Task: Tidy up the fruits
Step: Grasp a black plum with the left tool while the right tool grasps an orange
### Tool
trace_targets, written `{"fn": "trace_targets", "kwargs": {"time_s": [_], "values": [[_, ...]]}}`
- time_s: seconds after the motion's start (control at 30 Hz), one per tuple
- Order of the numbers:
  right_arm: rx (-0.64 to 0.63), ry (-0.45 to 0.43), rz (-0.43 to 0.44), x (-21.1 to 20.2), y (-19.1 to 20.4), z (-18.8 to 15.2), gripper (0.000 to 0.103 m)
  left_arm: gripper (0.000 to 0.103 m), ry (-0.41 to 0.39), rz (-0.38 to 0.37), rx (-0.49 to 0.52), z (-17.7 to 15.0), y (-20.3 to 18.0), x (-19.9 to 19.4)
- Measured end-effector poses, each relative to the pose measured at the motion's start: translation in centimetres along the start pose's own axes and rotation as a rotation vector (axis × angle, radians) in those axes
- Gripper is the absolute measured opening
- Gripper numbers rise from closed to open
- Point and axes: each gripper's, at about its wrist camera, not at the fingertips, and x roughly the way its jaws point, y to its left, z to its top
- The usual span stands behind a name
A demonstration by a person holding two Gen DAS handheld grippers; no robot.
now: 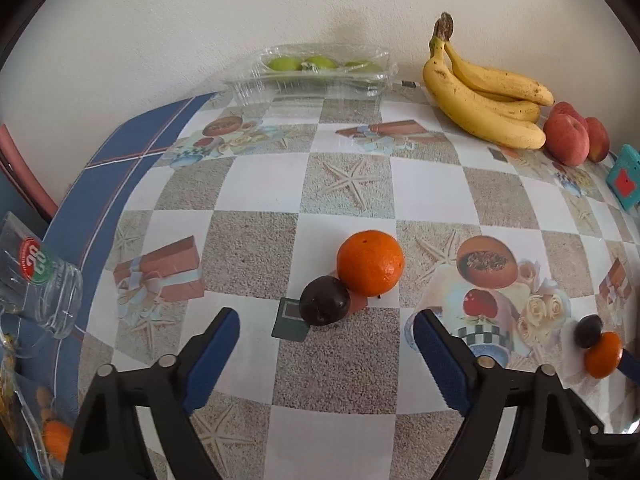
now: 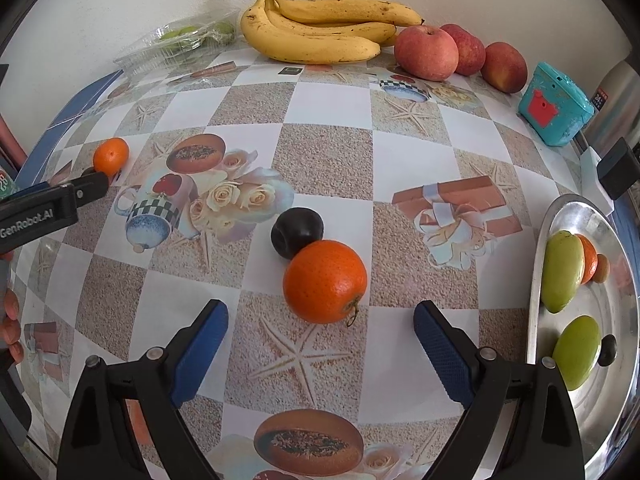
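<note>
In the left wrist view an orange touches a dark plum on the patterned tablecloth. My left gripper is open, just short of the plum. In the right wrist view a second orange touches a second dark plum. My right gripper is open, just short of that orange. The left gripper's arm shows at the left edge there, beside the first orange. A metal plate at the right holds green fruits, an orange piece and a small dark plum.
Bananas and red apples lie by the back wall. A clear plastic box of green fruit stands at the back left. A teal box and a metal flask stand at the right. A plastic bottle lies at the left table edge.
</note>
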Motion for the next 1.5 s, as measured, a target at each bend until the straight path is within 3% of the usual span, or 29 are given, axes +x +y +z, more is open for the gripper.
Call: {"fn": "trace_targets", "kwargs": {"time_s": [0.17,0.4,0.73,0.8,1.5], "values": [[-0.020,-0.016,-0.015,-0.1,0.8,0.3,0.089,0.083,-0.021,0.002,0.005,0.0,0.4,0.7],[-0.033,-0.039,-0.015,-0.4,1.3,0.5,0.064,0.057,-0.038,-0.041,0.009,0.2,0.3,0.7],[-0.015,-0.042,-0.025,-0.8,0.4,0.7,0.046,0.040,-0.038,-0.058,0.013,0.1,0.1,0.5],[-0.012,-0.042,-0.028,-0.9,0.2,0.7,0.041,0.025,-0.037,-0.059,0.000,-0.1,0.5,0.5],[0.012,-0.017,-0.035,-1.2,-0.8,0.4,0.037,0.022,0.010,-0.023,-0.021,-0.3,0.8,0.3]]}}
